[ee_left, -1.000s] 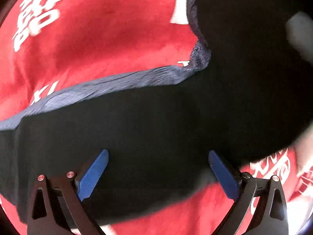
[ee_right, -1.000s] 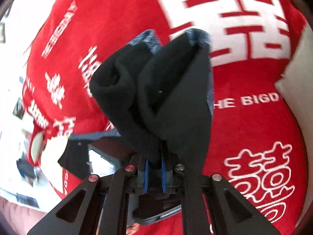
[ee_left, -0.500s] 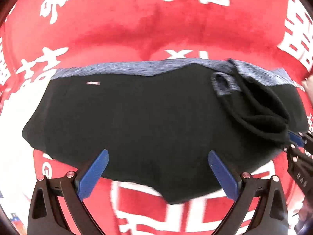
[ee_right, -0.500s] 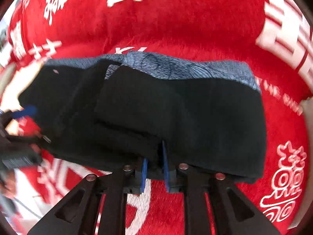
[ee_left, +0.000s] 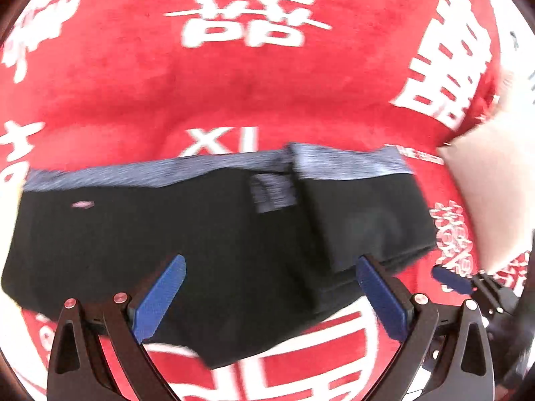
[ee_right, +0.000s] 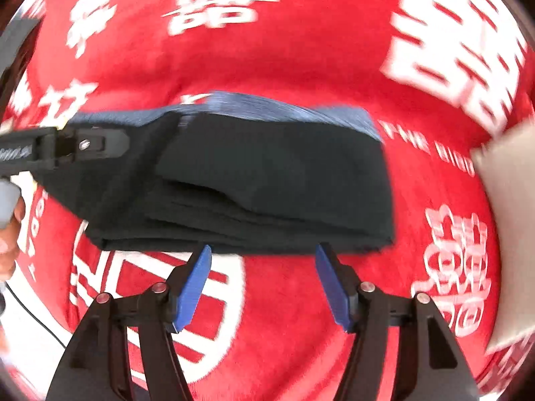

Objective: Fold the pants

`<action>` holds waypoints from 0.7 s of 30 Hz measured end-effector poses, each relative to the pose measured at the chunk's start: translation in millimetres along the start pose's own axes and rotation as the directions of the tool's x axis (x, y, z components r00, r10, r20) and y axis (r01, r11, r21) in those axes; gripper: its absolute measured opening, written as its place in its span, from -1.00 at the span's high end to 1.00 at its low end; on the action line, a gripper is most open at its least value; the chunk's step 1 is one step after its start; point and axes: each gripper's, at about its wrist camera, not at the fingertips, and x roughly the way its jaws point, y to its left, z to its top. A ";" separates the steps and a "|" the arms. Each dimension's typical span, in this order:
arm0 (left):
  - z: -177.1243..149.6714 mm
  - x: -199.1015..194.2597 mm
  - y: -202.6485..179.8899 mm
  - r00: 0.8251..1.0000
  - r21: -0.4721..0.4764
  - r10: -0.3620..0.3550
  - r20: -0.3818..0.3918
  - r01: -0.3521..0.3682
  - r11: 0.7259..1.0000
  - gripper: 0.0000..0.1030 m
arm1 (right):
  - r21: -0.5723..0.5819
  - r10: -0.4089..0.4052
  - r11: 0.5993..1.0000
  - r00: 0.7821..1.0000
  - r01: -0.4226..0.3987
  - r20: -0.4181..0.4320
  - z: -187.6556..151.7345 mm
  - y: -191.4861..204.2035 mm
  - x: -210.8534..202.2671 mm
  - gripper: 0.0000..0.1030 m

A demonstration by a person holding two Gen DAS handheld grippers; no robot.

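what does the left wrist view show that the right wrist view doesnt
Only the left wrist view: the small pink mark on the pants, the folded-in grey tab, and white "XL" print above the waistband.

Only the right wrist view: a hand at the left edge and the stacked fold layers.

Both: the black pants, their blue-grey waistband, the red blanket, and both grippers, left gripper, right gripper, jaws apart, nothing between them, right's opening.

We see a red plush blanket (ee_right: 301,50) with white printed characters and lettering spread under everything, and at the right edge a pale cream cushion-like thing (ee_left: 495,200) lies on it, too blurred to identify.
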 end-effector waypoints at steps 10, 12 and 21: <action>18.4 52.6 -23.4 0.971 -0.010 -0.173 -0.166 0.173 0.985 0.65 | 0.226 0.063 0.973 0.997 -0.050 -0.052 -15.9 -62.2 5.4 -0.10; 19.4 50.8 -27.9 0.960 -0.009 -0.206 -0.188 0.208 0.978 0.89 | 0.255 0.084 0.965 0.994 -0.065 -0.065 -16.6 -70.6 8.2 0.09; -29.8 51.0 -15.6 0.957 -0.034 -0.181 -0.225 0.178 0.983 0.88 | 0.290 0.108 0.953 0.991 -0.083 -0.073 -12.7 -89.0 6.3 0.20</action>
